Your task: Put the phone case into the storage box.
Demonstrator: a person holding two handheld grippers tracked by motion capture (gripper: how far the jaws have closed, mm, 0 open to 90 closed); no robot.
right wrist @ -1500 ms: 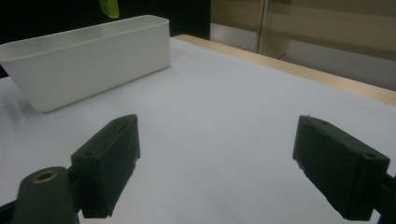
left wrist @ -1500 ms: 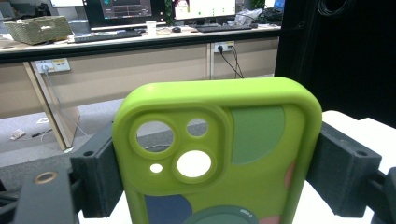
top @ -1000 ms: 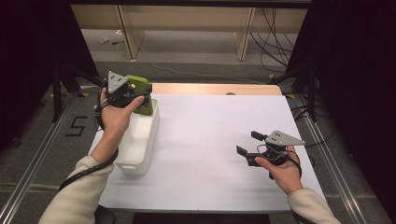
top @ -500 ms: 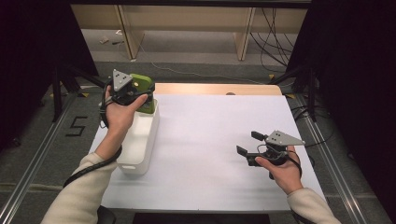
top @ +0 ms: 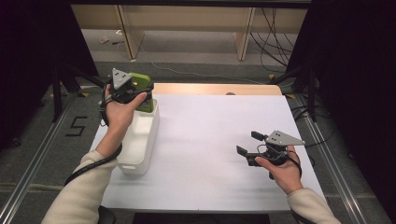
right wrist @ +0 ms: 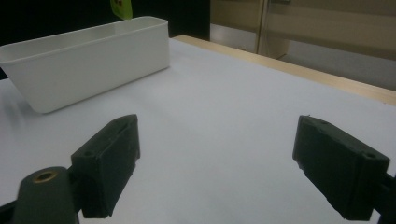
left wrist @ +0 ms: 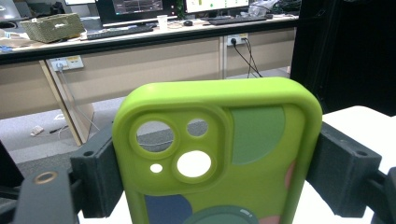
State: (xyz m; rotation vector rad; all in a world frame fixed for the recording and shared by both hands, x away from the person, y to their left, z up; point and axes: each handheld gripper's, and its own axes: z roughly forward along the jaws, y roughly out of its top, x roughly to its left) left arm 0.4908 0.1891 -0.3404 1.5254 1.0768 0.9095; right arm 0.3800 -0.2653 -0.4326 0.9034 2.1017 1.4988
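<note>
- Phone case [left wrist: 219, 158], lime green with muted colour blotches, stands clamped by its two long edges between the left gripper's [top: 133, 89] black fingers [left wrist: 95, 175], held upright over the far end of the white bin [top: 140, 140] in the high view.
- The grip looks to rest on narrow rounded edges of what appears to be soft, rubbery plastic; in my judgement the case could bow or squirm out if the squeeze shifts, and fall outside the bin rather than into it.
- A release from this height risks the case striking the bin's far rim and tipping onto the floor beyond, since it hangs close to that end wall rather than over the bin's middle.
- The case is a rounded rectangle with a raised camera block pierced by round holes; its surface reads matte and slightly grippy, which should help the blocky, flat-faced fingers hold it.
- The bin is a long, smooth, thin-walled plastic trough with rounded corners and a rolled lip; light as it looks, a bump from the gripper could slide it across the worktop [top: 215, 130].
- To the right of the bin and well apart from it, the right gripper [top: 250, 145] hovers low over the worktop with its fingers [right wrist: 109, 161] spread wide on nothing.
- The worktop around the bin is a flat white sheet with a pale wood strip at the far edge.
</note>
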